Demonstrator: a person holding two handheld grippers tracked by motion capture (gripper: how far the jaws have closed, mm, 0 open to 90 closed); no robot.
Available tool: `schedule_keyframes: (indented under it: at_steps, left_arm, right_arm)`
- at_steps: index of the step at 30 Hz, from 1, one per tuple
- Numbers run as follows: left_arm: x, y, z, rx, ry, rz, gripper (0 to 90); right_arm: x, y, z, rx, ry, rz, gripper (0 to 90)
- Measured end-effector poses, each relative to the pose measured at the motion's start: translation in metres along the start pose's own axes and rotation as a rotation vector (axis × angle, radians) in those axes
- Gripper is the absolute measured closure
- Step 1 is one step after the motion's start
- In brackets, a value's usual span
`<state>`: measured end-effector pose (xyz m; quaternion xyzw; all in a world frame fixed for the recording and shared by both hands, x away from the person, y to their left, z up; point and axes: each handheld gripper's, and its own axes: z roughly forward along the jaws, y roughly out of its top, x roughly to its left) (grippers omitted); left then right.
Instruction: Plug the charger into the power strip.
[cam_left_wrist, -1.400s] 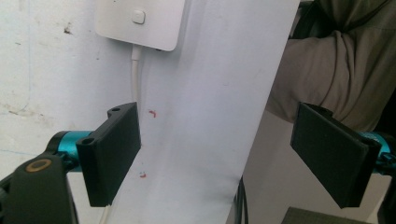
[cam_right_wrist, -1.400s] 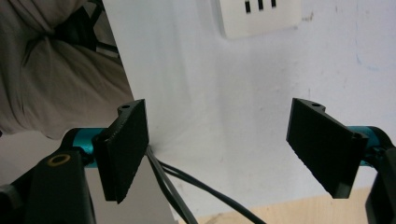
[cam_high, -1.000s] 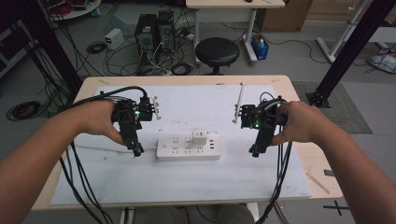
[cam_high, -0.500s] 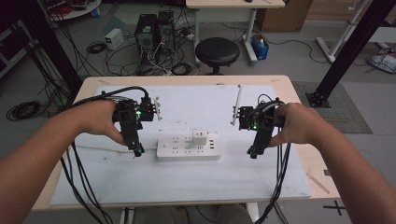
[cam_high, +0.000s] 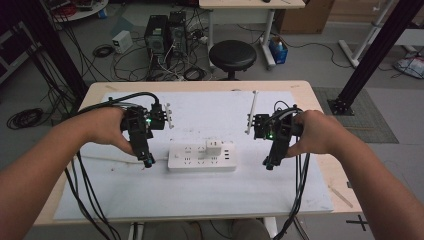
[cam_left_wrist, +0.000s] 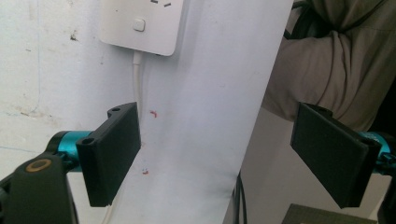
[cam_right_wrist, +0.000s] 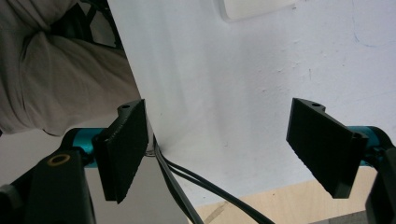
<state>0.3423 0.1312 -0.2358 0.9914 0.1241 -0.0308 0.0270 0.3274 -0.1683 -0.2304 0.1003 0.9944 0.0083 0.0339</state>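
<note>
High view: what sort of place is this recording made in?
Probably a lab or workshop. A desktop computer tower stands on the floor amid loose cables, black metal frame struts flank the wooden table, and a round stool stands behind it.

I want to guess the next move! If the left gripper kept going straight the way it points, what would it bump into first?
Probably the white sheet on the table: the left gripper tilts down at it, open and empty. The power strip lies a little farther along, depth being hard to judge.
</note>
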Motion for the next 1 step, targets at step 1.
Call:
schedule_keyframes:
  at_steps: [1]
  left_arm:
    - [0.0001,0.0001,-0.0003,0.001,0.0,0.004,16.1]
  right_arm:
    - [0.0008,-0.0001,-0.0001,-0.002,0.001,0.013,20.7]
